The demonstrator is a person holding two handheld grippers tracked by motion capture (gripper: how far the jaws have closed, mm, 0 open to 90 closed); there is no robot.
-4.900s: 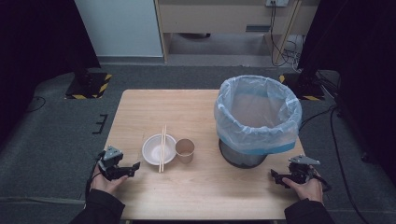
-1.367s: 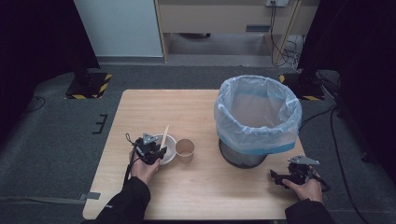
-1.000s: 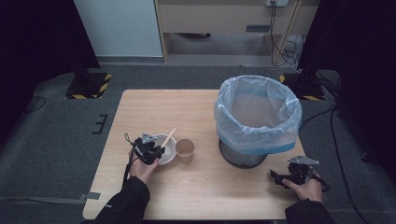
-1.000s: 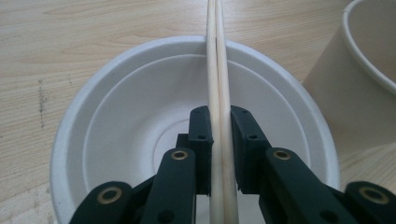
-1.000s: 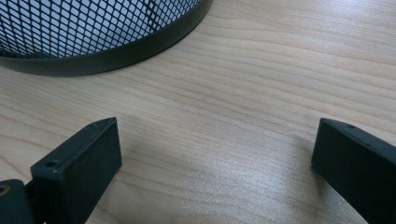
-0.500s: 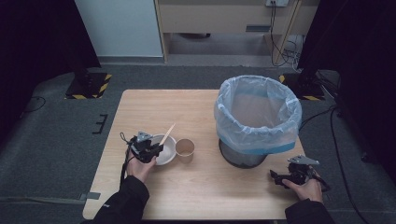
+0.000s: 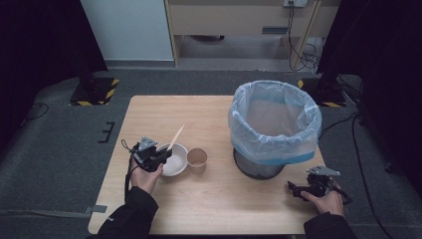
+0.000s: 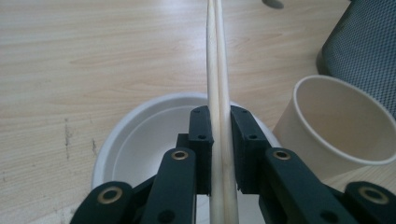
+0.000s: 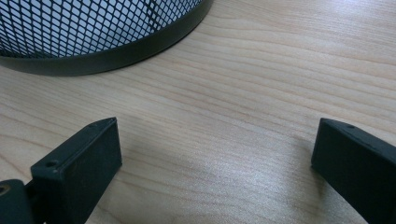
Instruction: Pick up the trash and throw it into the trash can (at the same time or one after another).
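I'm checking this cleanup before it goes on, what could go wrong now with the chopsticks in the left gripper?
The left gripper pinches the chopsticks near one end, so the long free ends could pivot or slip out. Swinging them toward the lined bin might knock over the light paper cup close beside the white bowl.

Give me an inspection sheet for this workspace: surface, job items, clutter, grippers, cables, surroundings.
Surface: wooden table, faint scuffs.
Job's things: chopsticks pinched as a pair, angled up over white bowl; paper cup beside the bowl; lined mesh bin to its right.
Clutter: nothing seen.
Grippers: left gripper shut on the chopsticks; right gripper open, low over bare table near the bin.
Cables: gripper cable trailing by left wrist.
Surroundings: grey floor, hazard-striped stand bases, wall cables.
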